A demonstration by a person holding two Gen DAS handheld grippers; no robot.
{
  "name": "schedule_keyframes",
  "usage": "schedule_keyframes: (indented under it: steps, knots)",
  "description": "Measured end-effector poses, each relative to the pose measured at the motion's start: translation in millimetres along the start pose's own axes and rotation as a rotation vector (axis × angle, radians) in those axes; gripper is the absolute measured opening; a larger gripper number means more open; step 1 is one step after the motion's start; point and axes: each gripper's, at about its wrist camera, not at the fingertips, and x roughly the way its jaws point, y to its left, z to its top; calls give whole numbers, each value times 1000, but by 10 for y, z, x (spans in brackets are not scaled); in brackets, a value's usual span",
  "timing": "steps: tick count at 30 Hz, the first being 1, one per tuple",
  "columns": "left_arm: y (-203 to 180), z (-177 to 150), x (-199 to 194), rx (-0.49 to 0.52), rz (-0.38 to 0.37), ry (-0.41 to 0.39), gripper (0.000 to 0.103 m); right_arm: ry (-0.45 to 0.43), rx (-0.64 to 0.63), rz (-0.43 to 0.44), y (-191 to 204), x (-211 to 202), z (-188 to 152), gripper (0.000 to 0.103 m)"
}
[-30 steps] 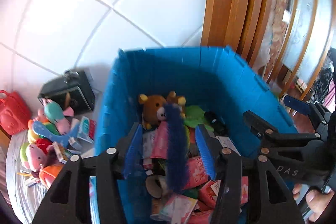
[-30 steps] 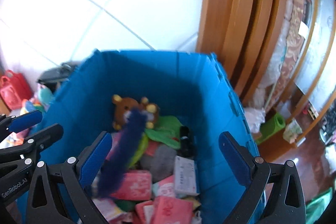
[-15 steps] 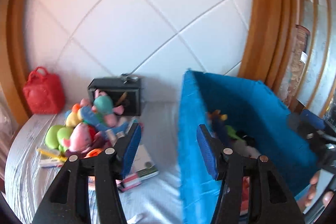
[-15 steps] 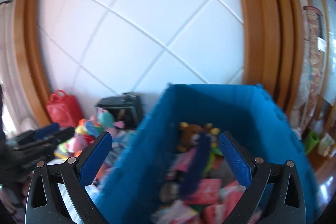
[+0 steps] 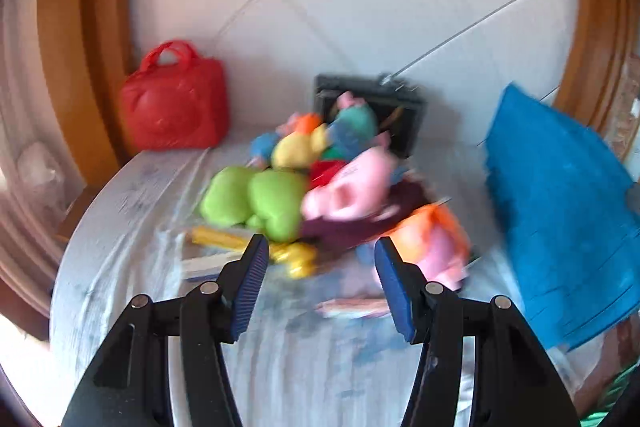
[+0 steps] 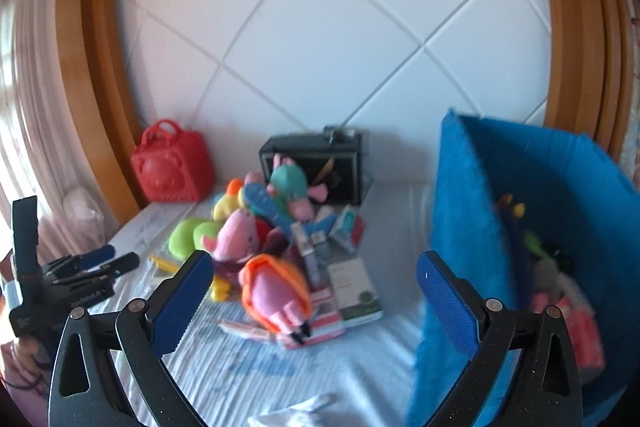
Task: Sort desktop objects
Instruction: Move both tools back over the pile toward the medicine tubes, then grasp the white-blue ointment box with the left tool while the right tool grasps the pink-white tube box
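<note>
A pile of plush toys (image 5: 312, 179) lies on the white cloth-covered table (image 5: 304, 359); it also shows in the right wrist view (image 6: 260, 227). A pink and orange plush (image 6: 276, 291) lies at the pile's near edge, with small boxes and booklets (image 6: 352, 291) beside it. The blue bin (image 6: 472, 227) stands at the right, holding toys and packets; its side shows in the left wrist view (image 5: 560, 211). My left gripper (image 5: 320, 283) is open and empty, just short of the pile, and is seen at far left (image 6: 100, 259). My right gripper (image 6: 316, 303) is open and empty above the table.
A red bear-face bag (image 6: 172, 167) and a black box (image 6: 316, 163) stand against the white tiled wall. Wooden frames (image 6: 88, 67) flank the wall on both sides. A white crumpled thing (image 6: 304, 415) lies at the near table edge.
The dark blue fuzzy piece has left my left gripper and lies in the bin. Both grippers have swung left from above the bin toward the toy pile.
</note>
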Motion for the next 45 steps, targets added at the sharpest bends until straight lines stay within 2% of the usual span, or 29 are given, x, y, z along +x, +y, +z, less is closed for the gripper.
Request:
schedule_keyframes:
  steps: [6,10,12,17,22,23,25,29,31,36,39,42,45]
  knots:
    - [1206,-261,625,-8,41,169,54,174,37,-5,641,810,-488,103]
    - [1609,-364,1053,22,39,227,54,314,81,-16,879,1364,-860,103]
    - [1735,-387,1297,38,13,257,54,365,104,-38,978,1571,-1044,103]
    - [1800,-416,1838,106,-67,310,54,456,172,-97,1023,1996,-1323,103]
    - [1705,-415,2276,172,-124,345,54,503,197,-147,1040,2283,-1419,102]
    - [1671,-413,2359,193,-117,338,54,514,200,-160,1037,2343,-1436,102]
    - [1585,-386,2428,248,-111,306,55,531,203,-181,1034,2443,-1460,97]
    - [1467,-365,2499,288,-170,291,55,560,219,-194,1019,2634,-1518,94]
    - [1429,-360,2544,305,-182,292,61,568,220,-195,1022,2732,-1543,90]
    - [1500,-287,2659,260,-221,334,70,591,221,-198,1021,2907,-1616,90]
    - [1483,-342,2627,262,-213,360,70,613,242,-196,972,2969,-1678,90]
    - [1422,-490,2570,300,-223,380,70,594,284,-182,939,2993,-1676,90]
    - [1403,-566,2546,244,-205,426,65,582,293,-183,958,3079,-1654,90]
